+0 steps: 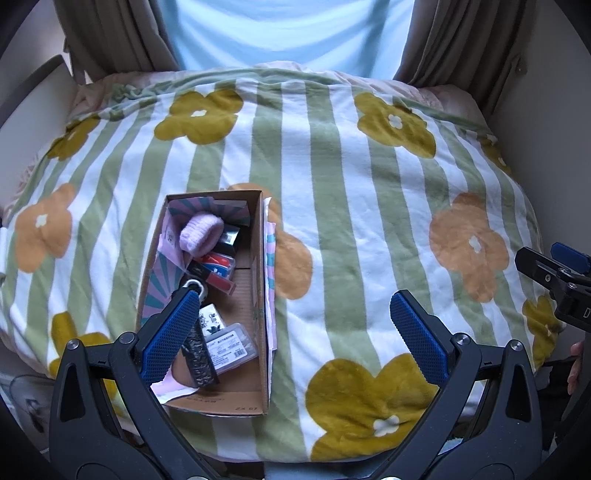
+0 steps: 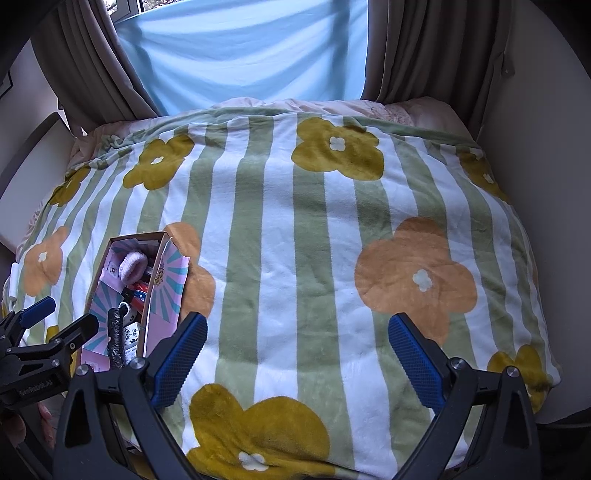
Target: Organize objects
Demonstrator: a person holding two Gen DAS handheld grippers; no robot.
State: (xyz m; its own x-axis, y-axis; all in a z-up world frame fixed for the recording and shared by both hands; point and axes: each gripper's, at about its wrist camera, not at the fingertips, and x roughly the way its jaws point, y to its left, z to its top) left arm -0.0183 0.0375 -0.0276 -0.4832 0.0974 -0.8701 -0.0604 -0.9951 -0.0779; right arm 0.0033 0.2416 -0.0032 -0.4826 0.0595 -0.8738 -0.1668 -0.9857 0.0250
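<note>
An open cardboard box (image 1: 258,280) lies on a striped flower blanket (image 1: 332,206). It holds a pink knitted item (image 1: 201,234), small dark and red packages (image 1: 218,267), a padlock (image 1: 194,286), a dark patterned roll (image 1: 197,354) and a clear plastic case (image 1: 231,347). My left gripper (image 1: 293,317) is open and empty, its left finger over the box. My right gripper (image 2: 295,341) is open and empty above the bare blanket (image 2: 295,240), right of the box (image 2: 157,280). The left gripper also shows in the right wrist view (image 2: 59,314).
Brown curtains (image 1: 110,33) and a light blue sheet (image 1: 288,29) hang behind the bed. A pink quilt (image 2: 332,105) lies at the far end. Walls flank the bed on both sides. The right gripper's tips show in the left wrist view (image 1: 550,258).
</note>
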